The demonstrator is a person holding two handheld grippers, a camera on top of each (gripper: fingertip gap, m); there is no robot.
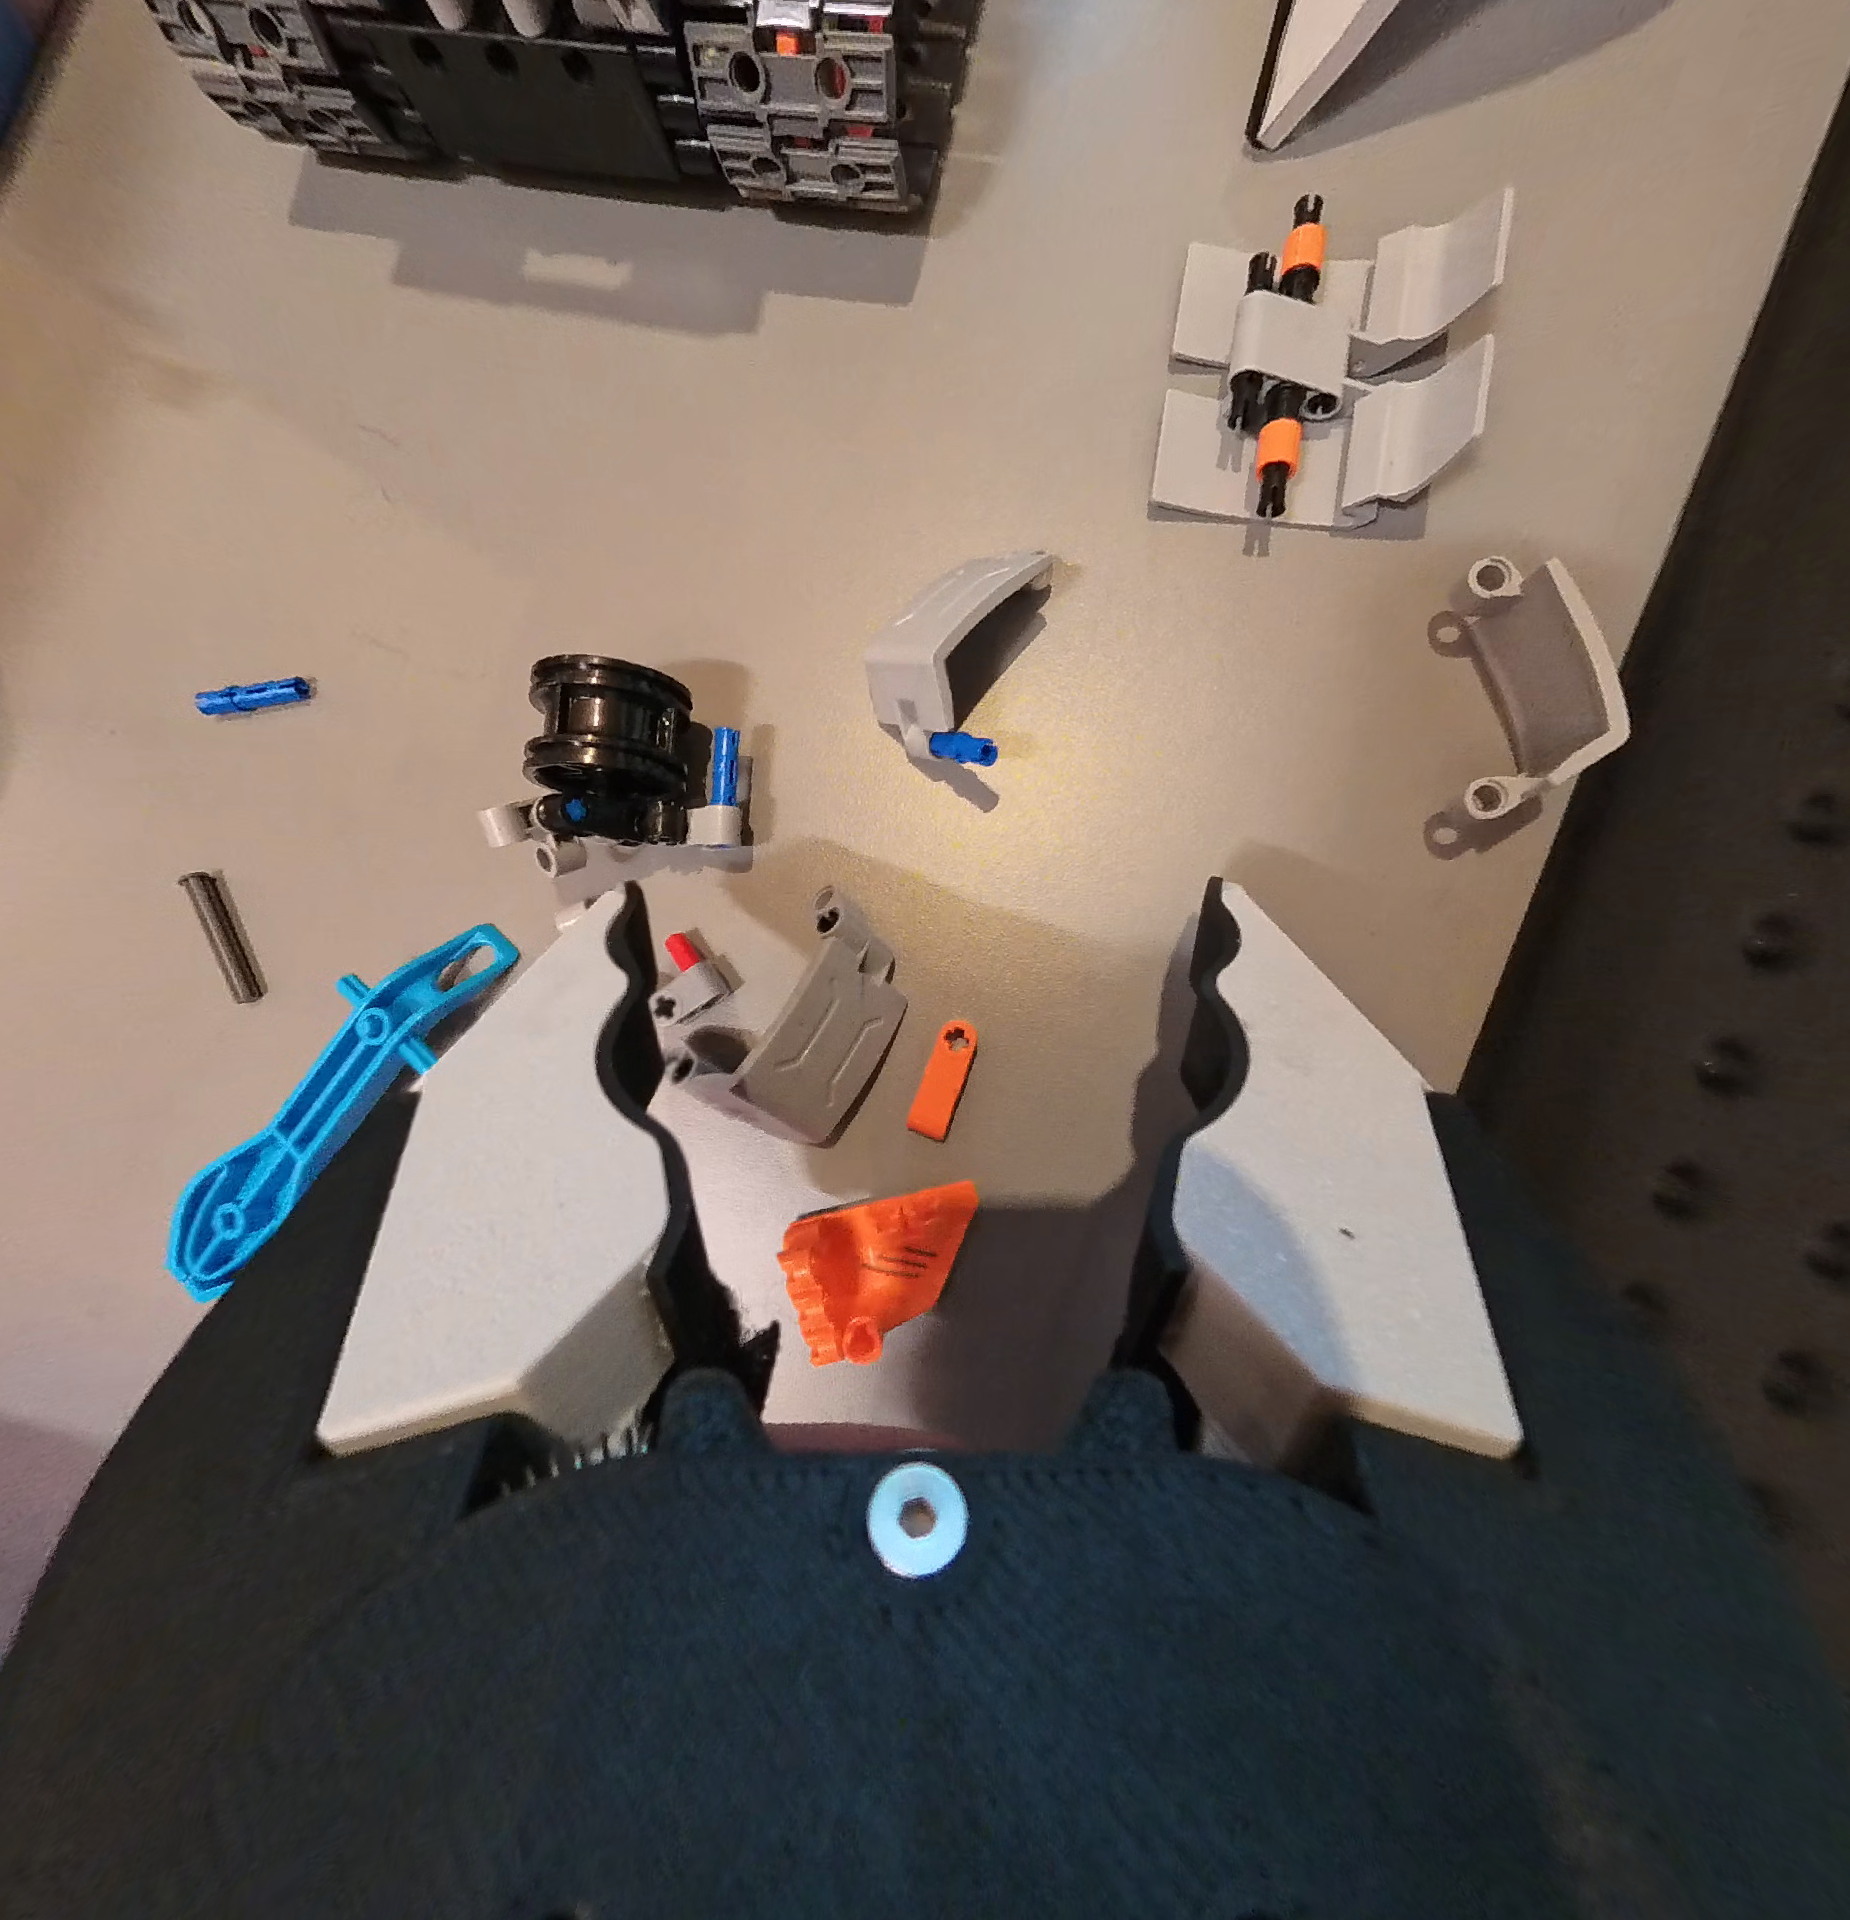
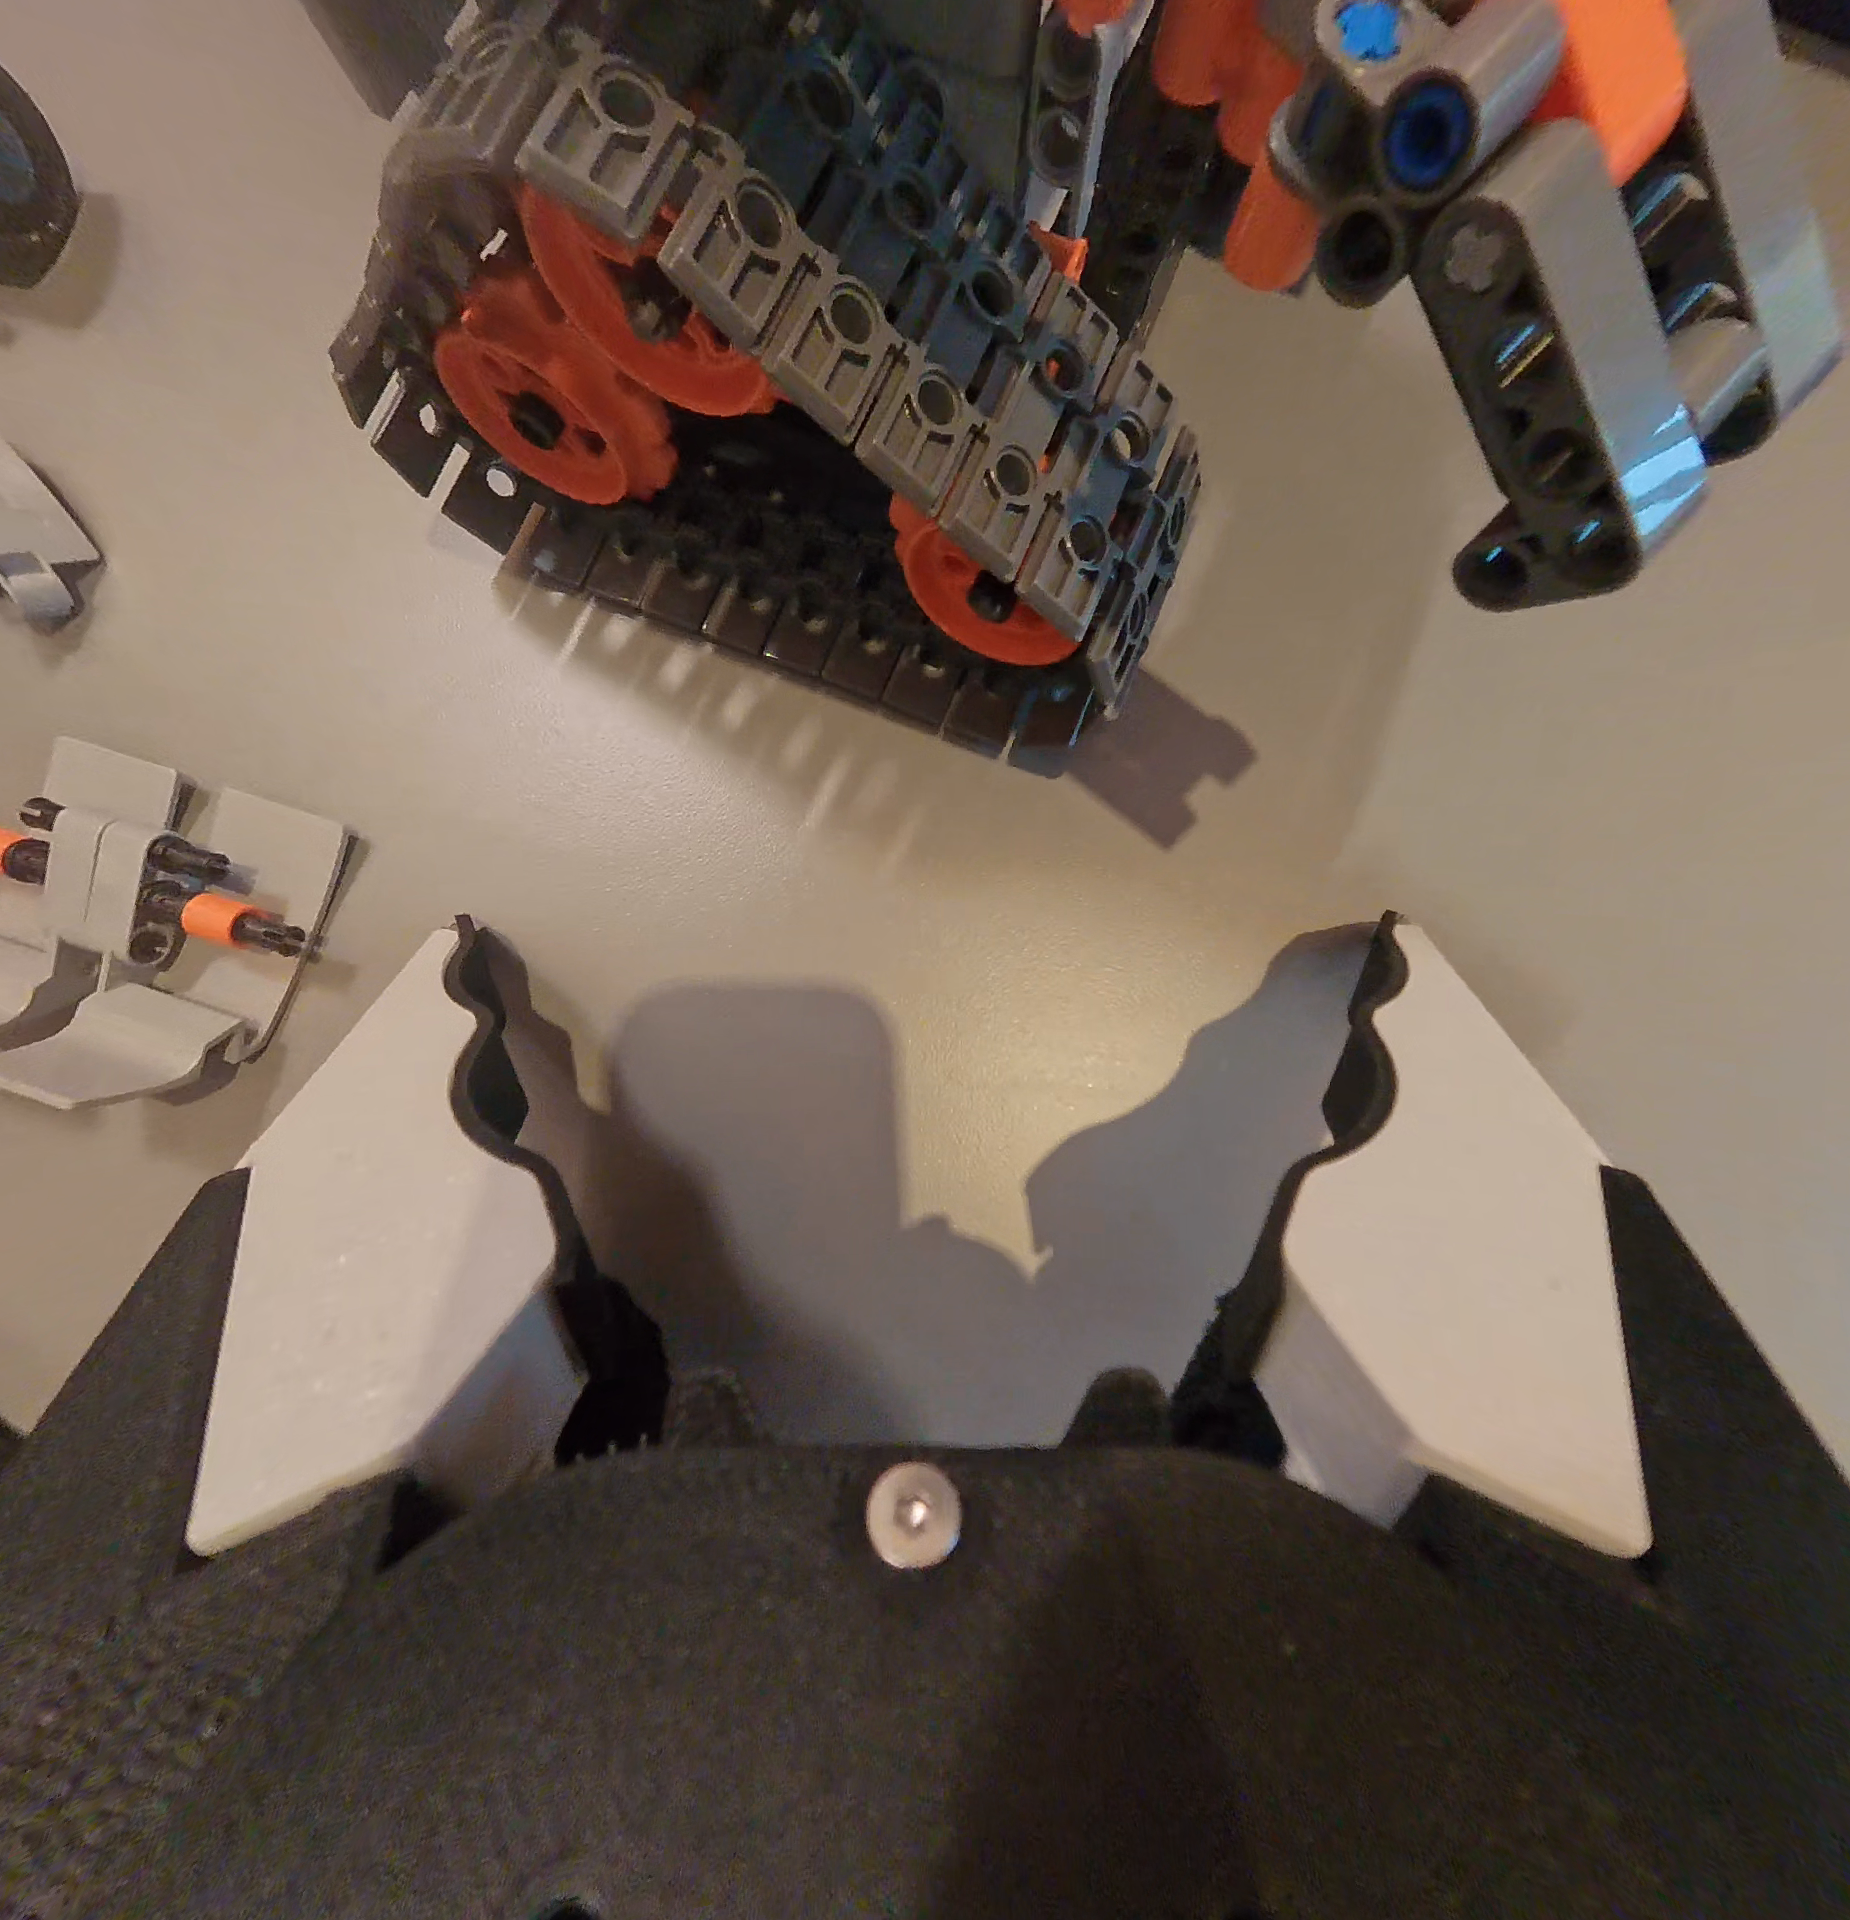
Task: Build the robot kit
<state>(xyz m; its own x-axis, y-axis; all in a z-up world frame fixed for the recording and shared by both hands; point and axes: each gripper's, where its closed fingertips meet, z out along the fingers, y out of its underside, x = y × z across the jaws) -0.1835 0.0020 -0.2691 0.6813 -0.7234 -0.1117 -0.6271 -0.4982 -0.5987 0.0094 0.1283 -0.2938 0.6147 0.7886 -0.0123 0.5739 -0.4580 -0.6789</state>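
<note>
My left gripper is open and empty above loose toy building parts on a beige table. Between its fingers lie a grey curved panel with a red pin, a small orange flat piece and an orange ribbed panel. A black wheel hub with blue pins lies just beyond the left fingertip. My right gripper is open and empty over bare table. A tracked toy vehicle with orange sprockets stands ahead of it, with a grey and black arm to the right.
A blue lever tool, a dark metal pin and a blue pin lie at left. A grey panel assembly with orange sleeves, a grey fender and a curved panel lie at right. Dark perforated board borders the table. The grey fender is closer to my left gripper, around 5 cm from its tips; the right tips are 12 cm off.
</note>
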